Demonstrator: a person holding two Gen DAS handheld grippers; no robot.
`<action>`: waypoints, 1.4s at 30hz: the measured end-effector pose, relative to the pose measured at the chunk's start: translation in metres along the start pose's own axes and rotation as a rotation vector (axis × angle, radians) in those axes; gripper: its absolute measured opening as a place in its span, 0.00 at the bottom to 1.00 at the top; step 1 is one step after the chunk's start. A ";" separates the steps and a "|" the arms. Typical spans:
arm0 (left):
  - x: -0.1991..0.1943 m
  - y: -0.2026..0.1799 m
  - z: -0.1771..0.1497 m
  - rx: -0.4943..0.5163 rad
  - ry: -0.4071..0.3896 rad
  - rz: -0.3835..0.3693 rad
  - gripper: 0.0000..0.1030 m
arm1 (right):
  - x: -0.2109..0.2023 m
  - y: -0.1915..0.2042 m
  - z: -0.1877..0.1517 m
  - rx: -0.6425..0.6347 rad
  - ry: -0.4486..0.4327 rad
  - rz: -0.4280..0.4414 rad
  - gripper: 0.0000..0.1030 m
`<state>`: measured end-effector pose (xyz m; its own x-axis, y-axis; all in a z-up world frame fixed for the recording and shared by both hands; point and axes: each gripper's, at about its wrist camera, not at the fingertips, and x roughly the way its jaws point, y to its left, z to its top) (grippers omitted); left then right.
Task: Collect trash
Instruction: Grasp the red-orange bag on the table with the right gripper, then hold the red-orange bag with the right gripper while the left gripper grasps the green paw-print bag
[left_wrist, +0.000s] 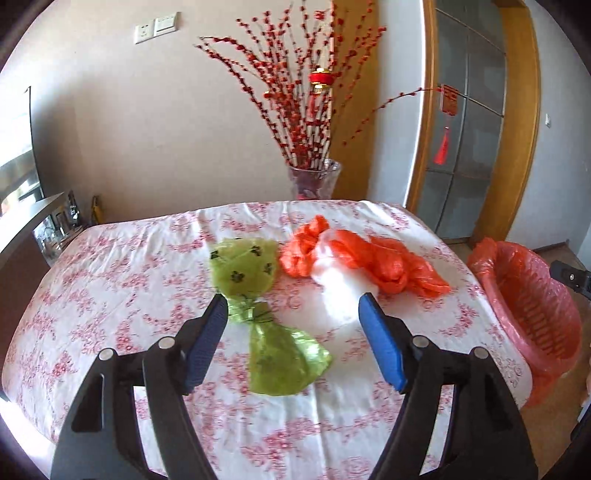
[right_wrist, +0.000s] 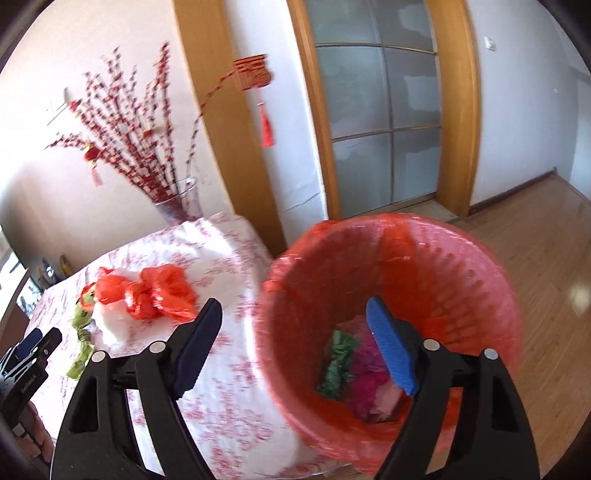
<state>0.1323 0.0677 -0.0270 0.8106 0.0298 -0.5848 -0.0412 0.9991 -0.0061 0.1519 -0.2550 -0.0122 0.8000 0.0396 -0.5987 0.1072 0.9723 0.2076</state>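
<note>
Blurring right view, bin (right_wrist: 391, 280) contents indistinct, green bag (left_wrist: 258, 295) unheld, both jaws released, empty.

This is a lived-in home, a dining or sitting room by the look of it. The worktop (left_wrist: 110, 280) wears a white cloth printed with pink flowers. Behind its far edge stands a glass vase (left_wrist: 314, 179) of red berry branches (left_wrist: 303, 99) hung with a small red lantern (left_wrist: 320, 78). Right of the vase is a wood-framed door (right_wrist: 380, 122) with frosted panes, a red tassel charm (right_wrist: 266, 127) beside it. Wood flooring (right_wrist: 535, 258) runs below the door, and a wall switch (left_wrist: 165, 23) sits above the worktop.
</note>
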 end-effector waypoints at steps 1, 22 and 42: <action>0.000 0.008 0.000 -0.013 0.000 0.013 0.70 | 0.004 0.009 0.001 -0.014 0.005 0.015 0.74; 0.003 0.089 -0.004 -0.131 0.026 0.089 0.70 | 0.115 0.159 0.001 -0.173 0.177 0.196 0.62; 0.033 0.056 0.010 -0.068 0.099 -0.012 0.70 | 0.109 0.130 -0.014 -0.169 0.192 0.141 0.28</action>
<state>0.1628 0.1250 -0.0390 0.7497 0.0118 -0.6616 -0.0739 0.9951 -0.0661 0.2451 -0.1213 -0.0614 0.6722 0.2044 -0.7116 -0.1100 0.9780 0.1770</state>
